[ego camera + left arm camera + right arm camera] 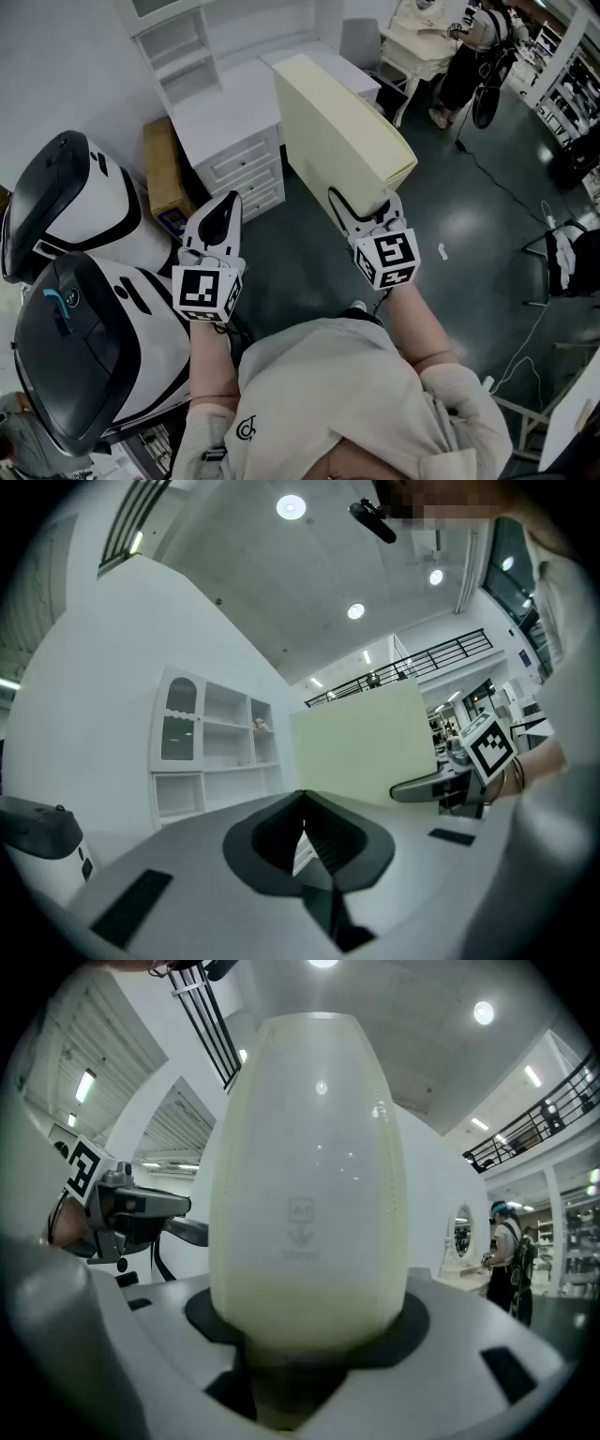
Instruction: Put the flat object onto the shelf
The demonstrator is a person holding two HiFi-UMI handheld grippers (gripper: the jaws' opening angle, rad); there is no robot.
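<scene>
Left gripper is closest in, jaws pinched together with nothing in them. Two white robots sit right next to it on the left. Right gripper is clamped on the bottom end of the box, a cream slab held up in the air and leaning away from the person. It's over the floor, just beside the white drawers. There might be an A4 mark on its face, but it's too faint to be sure. The shelf stands farther back by the wall, well apart from the box.
</scene>
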